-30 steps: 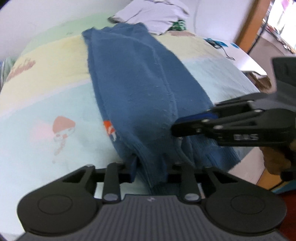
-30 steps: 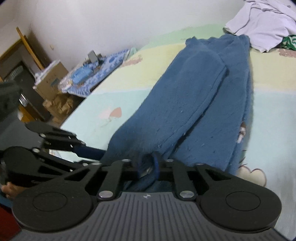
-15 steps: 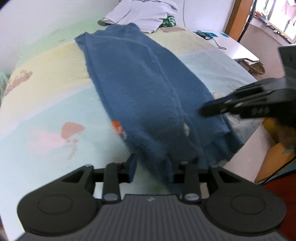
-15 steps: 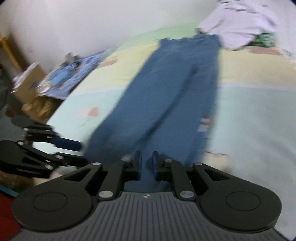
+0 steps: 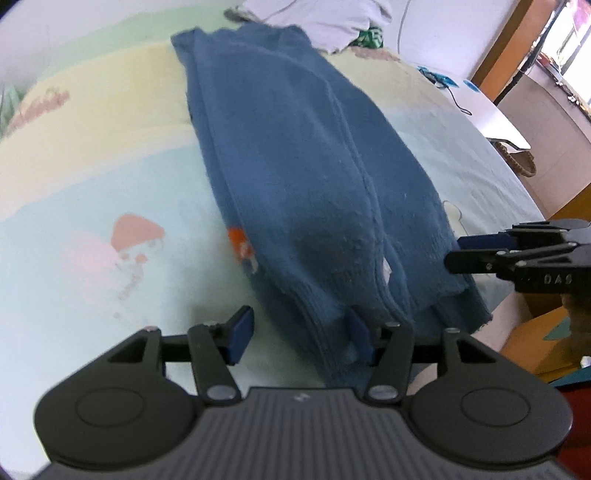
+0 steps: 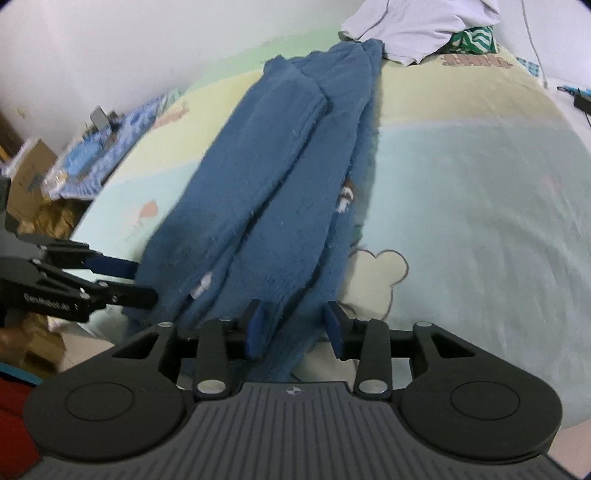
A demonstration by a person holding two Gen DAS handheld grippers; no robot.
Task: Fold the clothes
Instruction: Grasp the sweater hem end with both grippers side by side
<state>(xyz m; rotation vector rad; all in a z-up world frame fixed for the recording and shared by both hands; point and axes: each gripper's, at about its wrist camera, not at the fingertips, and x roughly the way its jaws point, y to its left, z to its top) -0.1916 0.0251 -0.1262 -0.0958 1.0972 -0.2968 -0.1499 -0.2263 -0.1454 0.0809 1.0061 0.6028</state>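
A blue knitted garment (image 5: 295,177) lies folded lengthwise along the bed (image 5: 92,192), its near end hanging over the bed's front edge. It carries small orange and white motifs. My left gripper (image 5: 301,336) is open at the garment's near left corner, with cloth draped against its right finger (image 5: 360,338). In the right wrist view the garment (image 6: 266,192) runs away from me, and my right gripper (image 6: 295,326) is open with the hem lying loose between its fingers. Each gripper shows in the other's view: the right gripper (image 5: 480,251) and the left gripper (image 6: 122,280).
A pile of pale lilac clothes (image 6: 424,26) and a green patterned cloth (image 6: 476,40) sit at the bed's far end. A white desk (image 5: 495,122) and a basket (image 5: 517,158) stand to the right. Cardboard boxes (image 6: 29,177) and a blue patterned bundle (image 6: 92,162) are to the left.
One second ago both grippers were shut on the garment's near end. Both have let go and opened, and the garment now lies straighter and flatter on the bed.
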